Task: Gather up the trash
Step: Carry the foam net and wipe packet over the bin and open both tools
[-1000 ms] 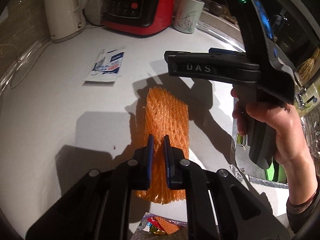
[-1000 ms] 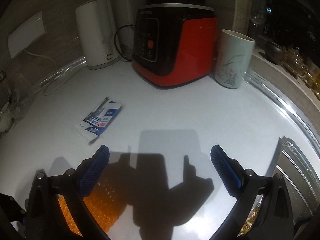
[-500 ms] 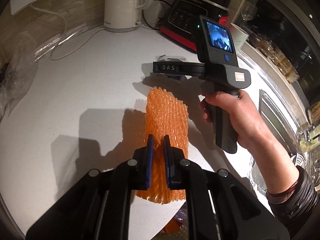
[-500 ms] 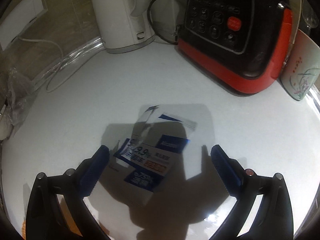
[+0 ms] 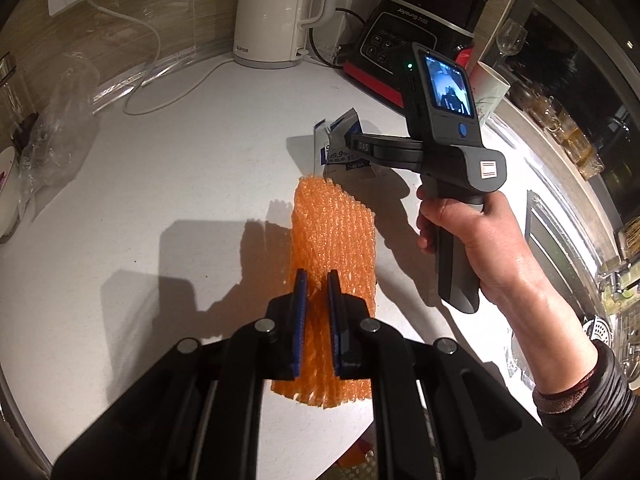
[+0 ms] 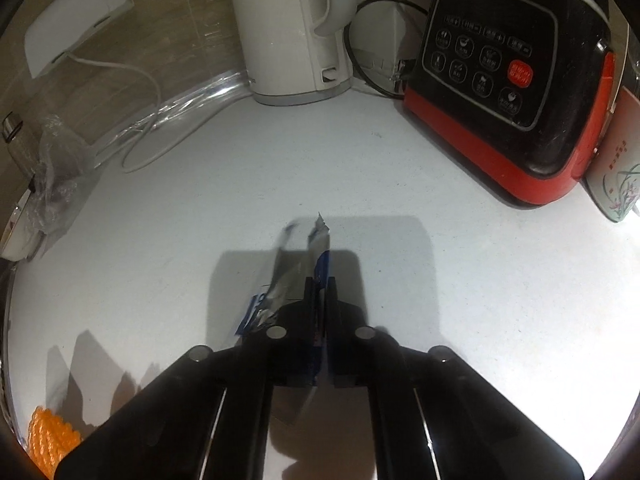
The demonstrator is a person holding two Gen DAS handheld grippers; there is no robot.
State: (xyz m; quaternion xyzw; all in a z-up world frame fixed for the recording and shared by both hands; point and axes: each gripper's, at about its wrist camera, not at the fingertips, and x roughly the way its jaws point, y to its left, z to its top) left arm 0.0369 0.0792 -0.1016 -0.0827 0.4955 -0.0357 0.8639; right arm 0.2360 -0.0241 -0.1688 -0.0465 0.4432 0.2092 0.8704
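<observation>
The left hand-held gripper (image 5: 317,280) pinches the orange foam net (image 5: 334,236) while the right hand-held gripper (image 6: 320,286) has just closed on the blue-and-white wrapper (image 6: 288,284)

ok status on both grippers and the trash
Left gripper shut on orange net. Right gripper just closed on wrapper. Nothing in the way.

White countertop (image 5: 168,184) with white kettle (image 5: 272,12), red-and-black cooker (image 6: 516,92), patterned cup (image 6: 616,176), crumpled clear plastic (image 5: 52,132).
</observation>
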